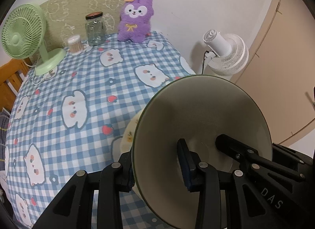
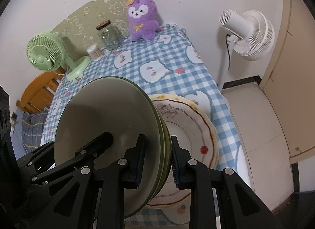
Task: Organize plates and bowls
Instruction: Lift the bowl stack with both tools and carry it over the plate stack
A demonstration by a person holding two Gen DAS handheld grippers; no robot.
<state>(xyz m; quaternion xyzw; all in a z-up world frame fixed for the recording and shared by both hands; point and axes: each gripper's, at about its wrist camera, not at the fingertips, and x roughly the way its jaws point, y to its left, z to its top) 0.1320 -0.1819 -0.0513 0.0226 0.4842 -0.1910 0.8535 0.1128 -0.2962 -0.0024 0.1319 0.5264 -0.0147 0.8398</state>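
Note:
A stack of pale green plates (image 2: 110, 114) stands tilted on edge above the checked tablecloth. My right gripper (image 2: 157, 162) is shut on the stack's rim, one pad on the inner face and one on the back. My left gripper (image 1: 155, 169) is shut on the rim of the same green plates (image 1: 202, 114) from the other side. Each view shows the other gripper's finger resting inside the top plate. Behind and under the stack, a cream plate with flowers and a red-brown line (image 2: 189, 130) lies flat near the table's edge; in the left wrist view only a sliver of the cream plate (image 1: 128, 134) shows.
At the back of the table (image 1: 78, 83) stand a green desk fan (image 1: 21, 37), a glass jar (image 1: 95, 29), a tub of cotton swabs (image 1: 74, 44) and a purple plush toy (image 1: 135, 20). A white standing fan (image 2: 248, 32) and a door are to the right, a wooden bed frame (image 2: 37, 91) to the left.

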